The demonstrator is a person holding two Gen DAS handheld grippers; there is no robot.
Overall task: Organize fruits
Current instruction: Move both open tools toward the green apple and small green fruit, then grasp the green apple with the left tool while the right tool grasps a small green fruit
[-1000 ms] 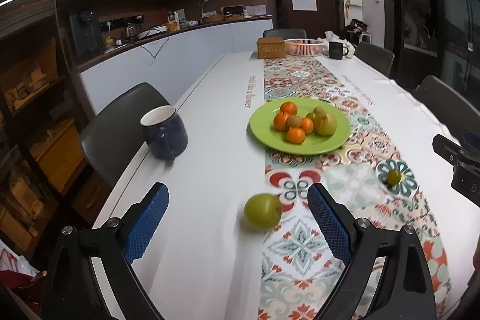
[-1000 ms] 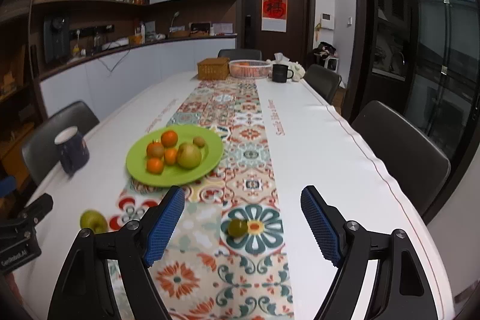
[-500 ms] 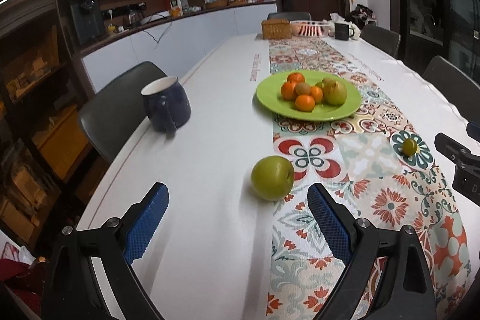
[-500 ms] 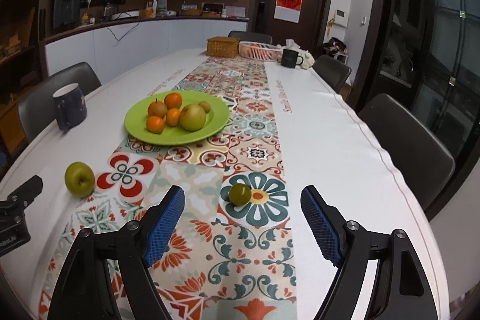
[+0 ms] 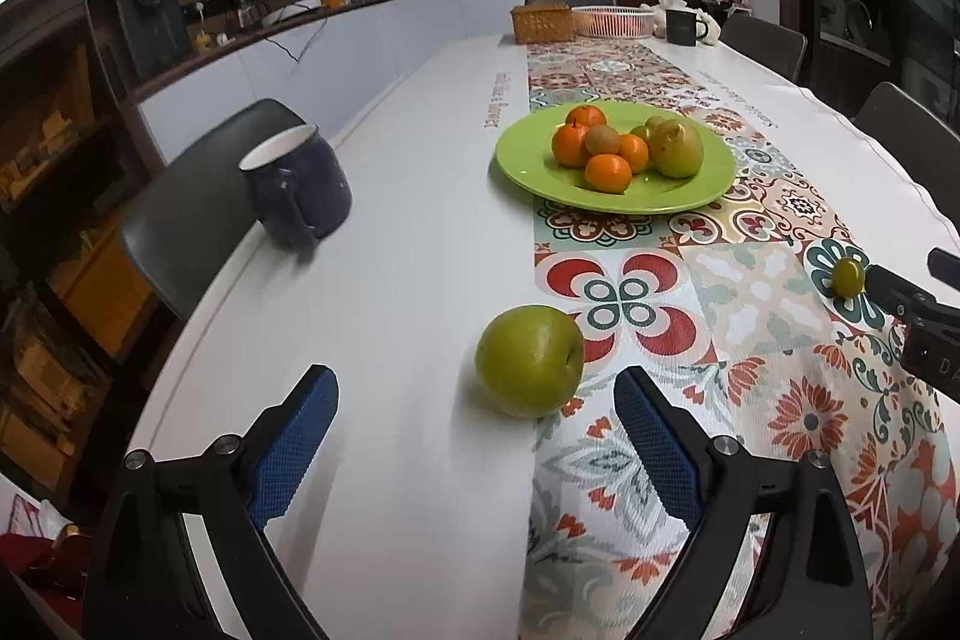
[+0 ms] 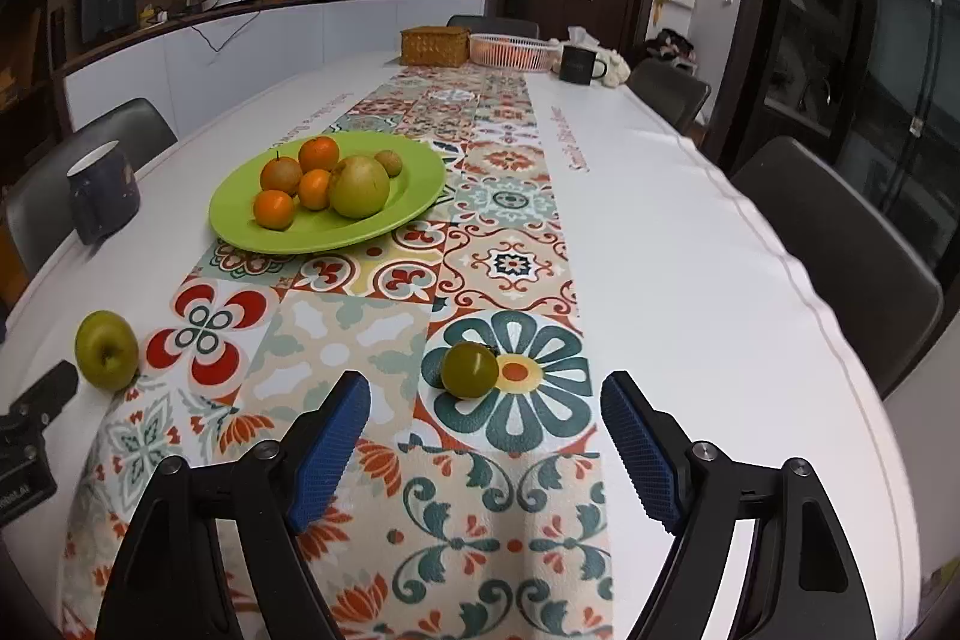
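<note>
Reaching for two loose fruits at once, the left gripper (image 5: 474, 436) stands wide and empty just short of the green apple (image 5: 529, 361), which lies at the left edge of the patterned runner (image 6: 510, 274). The right gripper (image 6: 485, 439) is likewise wide and empty before the small green fruit (image 6: 470, 369), mid-runner. Next, I judge, each must straddle its fruit, close, and carry it to the green plate (image 5: 522, 169).

Apple (image 5: 529, 361) left of small fruit (image 6: 470, 369), plate (image 6: 240, 214) behind, mug (image 5: 297, 187) leftmost
</note>
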